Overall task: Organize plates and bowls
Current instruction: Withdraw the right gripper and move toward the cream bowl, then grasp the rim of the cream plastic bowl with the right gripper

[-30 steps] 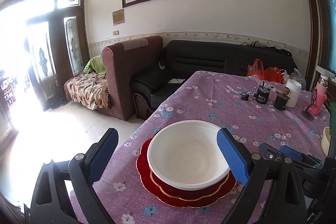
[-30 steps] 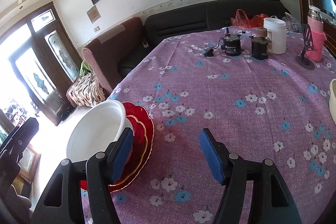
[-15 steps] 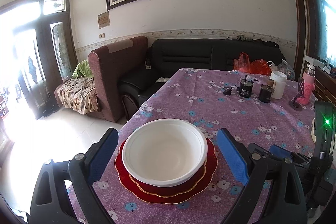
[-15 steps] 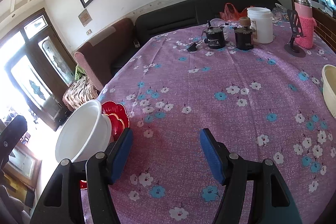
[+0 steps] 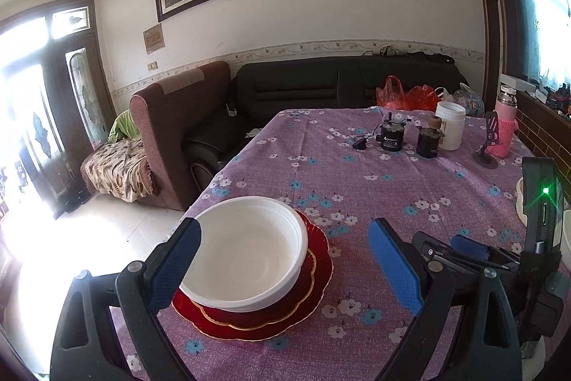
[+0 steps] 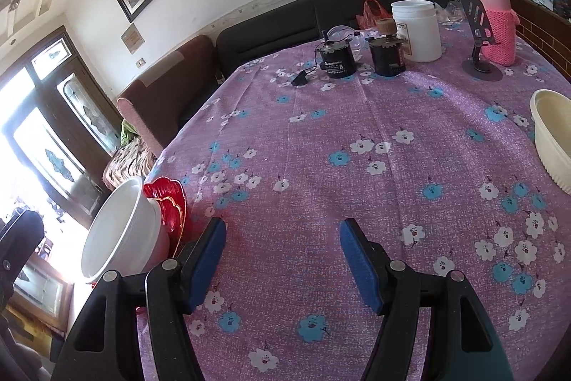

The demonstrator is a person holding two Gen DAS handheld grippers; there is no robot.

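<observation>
A white bowl (image 5: 249, 249) sits on two stacked red plates with gold rims (image 5: 314, 288) at the near left corner of the table. My left gripper (image 5: 285, 259) is open, above and just behind the stack, its left finger over the bowl's left rim. The stack also shows at the left in the right wrist view: the bowl (image 6: 117, 234) and the plates (image 6: 167, 202). My right gripper (image 6: 282, 256) is open and empty over bare tablecloth, to the right of the stack. A cream bowl (image 6: 553, 138) stands at the table's right edge.
The table has a purple flowered cloth (image 6: 357, 131). At the far end stand two small black motors (image 6: 337, 59), a white jar (image 6: 417, 31), a pink bottle (image 6: 496, 24) and a phone stand (image 6: 480, 59). Sofas (image 5: 321, 88) lie beyond. The table's left edge drops to the floor.
Both grippers have swung to the right, so the stack has shifted left in both views. Both stay open. The bowl and plates have not moved.
</observation>
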